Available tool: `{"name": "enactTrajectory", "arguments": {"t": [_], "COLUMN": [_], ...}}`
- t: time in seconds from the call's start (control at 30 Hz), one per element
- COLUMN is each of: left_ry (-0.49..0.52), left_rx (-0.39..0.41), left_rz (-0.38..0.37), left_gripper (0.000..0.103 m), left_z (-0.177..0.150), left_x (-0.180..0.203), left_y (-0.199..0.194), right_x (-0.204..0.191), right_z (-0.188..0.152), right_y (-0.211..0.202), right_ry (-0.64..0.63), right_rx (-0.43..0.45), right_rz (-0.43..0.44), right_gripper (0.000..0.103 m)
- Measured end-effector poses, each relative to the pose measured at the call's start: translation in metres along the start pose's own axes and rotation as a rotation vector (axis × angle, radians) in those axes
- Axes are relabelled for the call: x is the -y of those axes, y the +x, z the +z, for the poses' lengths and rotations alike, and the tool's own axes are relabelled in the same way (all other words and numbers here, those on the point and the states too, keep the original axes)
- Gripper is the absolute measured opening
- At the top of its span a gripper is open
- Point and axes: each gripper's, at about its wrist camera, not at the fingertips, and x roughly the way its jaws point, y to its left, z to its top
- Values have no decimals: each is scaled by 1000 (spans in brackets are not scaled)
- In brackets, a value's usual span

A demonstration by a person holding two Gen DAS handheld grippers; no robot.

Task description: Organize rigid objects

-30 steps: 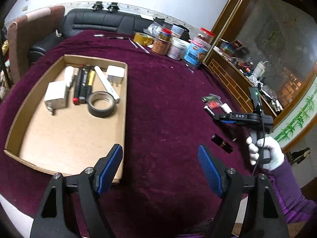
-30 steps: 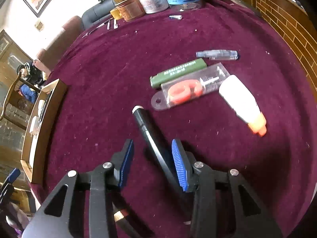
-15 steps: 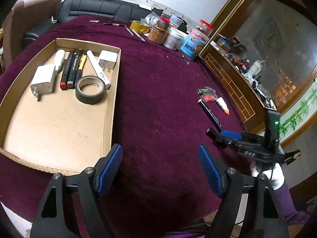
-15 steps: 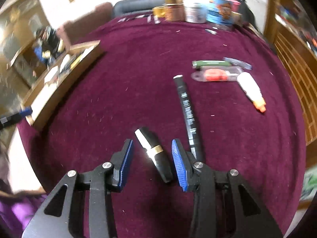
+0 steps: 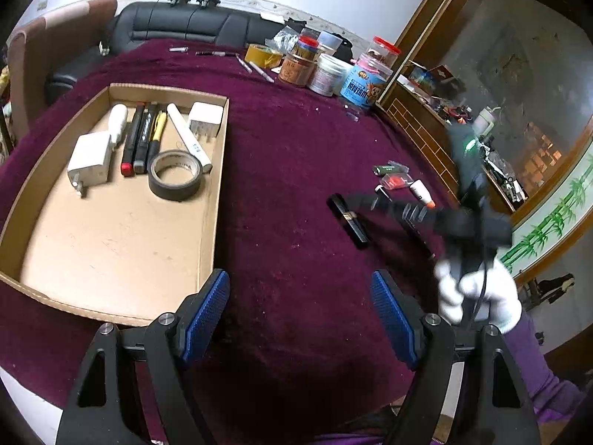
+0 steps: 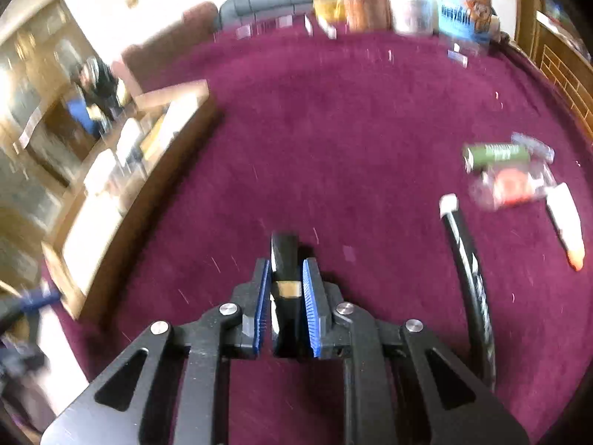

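My right gripper (image 6: 284, 278) is shut on a short black tube with a gold band (image 6: 284, 259); the tube also shows in the left wrist view (image 5: 347, 220), held over the maroon cloth. A long black marker (image 6: 467, 259), a green tube (image 6: 496, 155), a clear pack with a red part (image 6: 513, 185) and a white tube with an orange tip (image 6: 565, 224) lie to the right. My left gripper (image 5: 301, 318) is open and empty, near the cardboard tray (image 5: 213, 200). The tray holds white chargers, markers and a black tape roll (image 5: 175, 174).
Jars, tins and a yellow tape roll (image 5: 264, 55) stand at the table's far edge. A black sofa (image 5: 178, 26) is behind the table. A wooden cabinet (image 5: 418, 118) borders the right side. The right wrist view is blurred by motion.
My right gripper has closed on the short black tube and swung left with it toward the tray. My left gripper has stayed open with only small shifts.
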Motion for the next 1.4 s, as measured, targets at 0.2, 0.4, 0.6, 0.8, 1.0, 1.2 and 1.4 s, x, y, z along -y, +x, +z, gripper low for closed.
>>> {"name": "enactTrajectory", "arguments": {"t": [0.2,0.4,0.6,0.8,1.0,1.2,1.4], "left_ry": [26,49,89,170,135,234,154], "left_rx": [-34,-90,-111,-141,-138,-113,-119], "left_rz": [-26,3,45,82,50,106,-36], "left_gripper": [73,73,66,14,15,14,14], "left_z": [14,32,53,50,37,36,30], "left_x": [18,47,74,77,59,77,66], "left_y": [23,82,138,167,147,156,130], "right_x": [21,86,93,91,94,78,58], "right_z": [-2,-18,-29,-25,-24,-24,-29], "right_y": [-84,-49,-41,-45,-28,-14,-15], "right_ry": [-3,140,137,108,69,-6,-59], "right_rx": [412,132,99,96,48,18,-1], "right_rz": [-164,-243,-234,-243,-264,-357,-335], "right_gripper": [95,72,64,64,64,59,12]}}
